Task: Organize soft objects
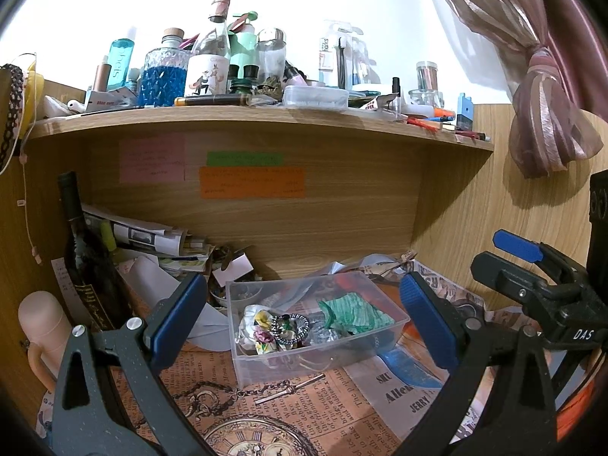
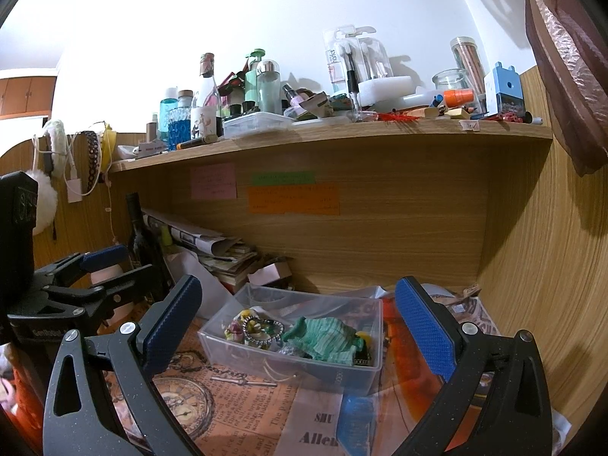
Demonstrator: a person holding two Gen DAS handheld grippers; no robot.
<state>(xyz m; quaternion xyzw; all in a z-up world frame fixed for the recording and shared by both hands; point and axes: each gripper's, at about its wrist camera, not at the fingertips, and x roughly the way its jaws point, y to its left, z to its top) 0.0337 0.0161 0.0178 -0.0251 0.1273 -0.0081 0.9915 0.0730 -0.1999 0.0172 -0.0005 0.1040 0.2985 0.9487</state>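
A clear plastic box (image 1: 395, 321) (image 2: 342, 374) stands on the newspaper-print desk mat under the shelf. In it lie a green striped cloth (image 1: 357, 313) (image 2: 326, 338), a floral scrunchie (image 1: 262, 332) (image 2: 237, 328) and a beaded hair band (image 1: 292, 328) (image 2: 262, 328). My left gripper (image 1: 304, 323) is open and empty, its blue pads either side of the box. My right gripper (image 2: 300, 326) is open and empty, also framing the box. Each gripper shows at the edge of the other's view.
A dark wine bottle (image 1: 81, 262) (image 2: 142, 239) and a stack of papers (image 1: 152, 239) stand back left. A pink flask (image 1: 41, 326) is at the left. The shelf above (image 1: 266, 117) carries several bottles and jars. A curtain (image 1: 543, 114) hangs right.
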